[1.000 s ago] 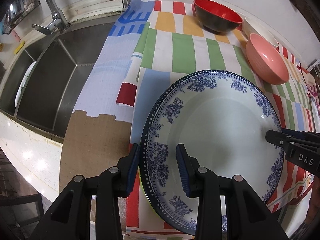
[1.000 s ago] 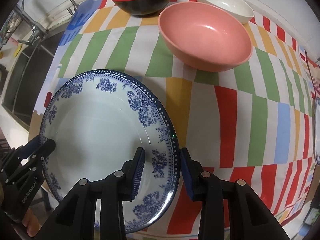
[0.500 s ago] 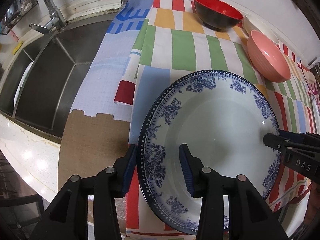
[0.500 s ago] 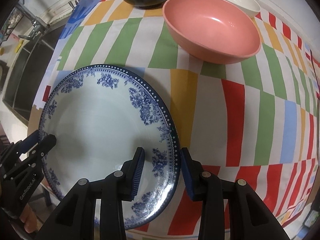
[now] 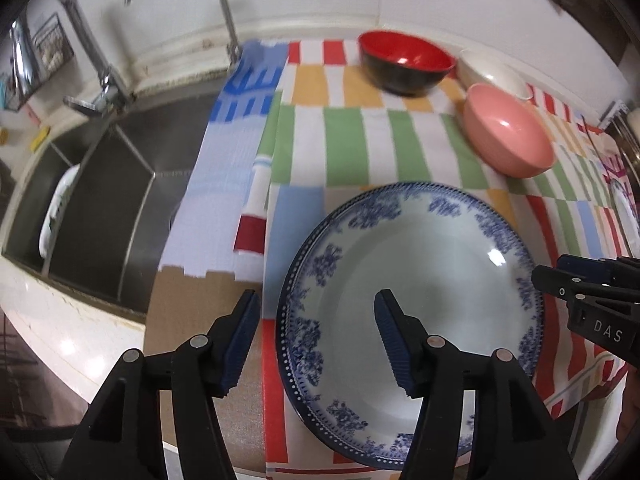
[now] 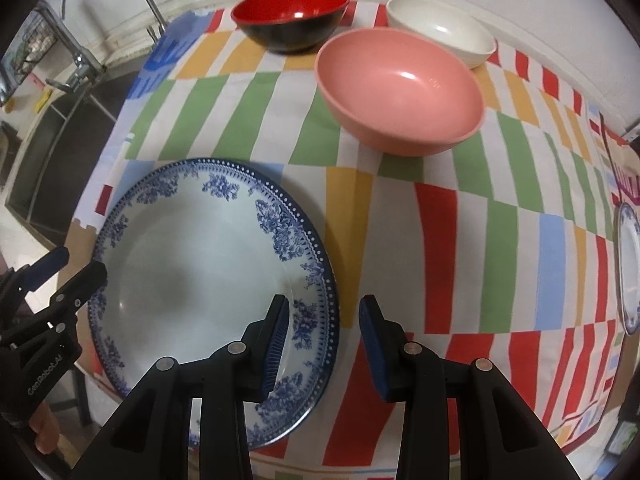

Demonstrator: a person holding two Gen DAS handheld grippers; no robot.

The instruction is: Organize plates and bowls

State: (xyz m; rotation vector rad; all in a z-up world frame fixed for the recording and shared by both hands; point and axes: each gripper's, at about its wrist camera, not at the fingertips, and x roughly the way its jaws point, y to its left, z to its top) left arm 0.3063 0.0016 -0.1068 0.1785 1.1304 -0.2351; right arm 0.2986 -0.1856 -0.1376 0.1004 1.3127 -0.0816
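Note:
A blue-and-white floral plate (image 5: 420,280) (image 6: 192,264) lies on the striped cloth near the counter's front edge. My left gripper (image 5: 316,308) (image 6: 78,266) straddles the plate's left rim; its jaws are opening, and the pads stand clear of the rim. My right gripper (image 6: 322,312) (image 5: 550,270) straddles the right rim, open, with a gap showing between the outer pad and the rim. Behind the plate stand a pink bowl (image 6: 400,88), a red-and-black bowl (image 6: 290,12) and a white bowl (image 6: 440,32), all upright.
A steel sink (image 5: 108,208) with a faucet (image 5: 100,76) lies to the left, something white leaning in it. Another blue-patterned plate (image 6: 628,264) shows at the far right edge. The striped cloth (image 5: 360,140) covers the counter between plate and bowls.
My left gripper's jaws have spread apart off the plate's rim and the gripper has lifted a little. The right gripper has kept its width, though its outer pad now stands further from the rim.

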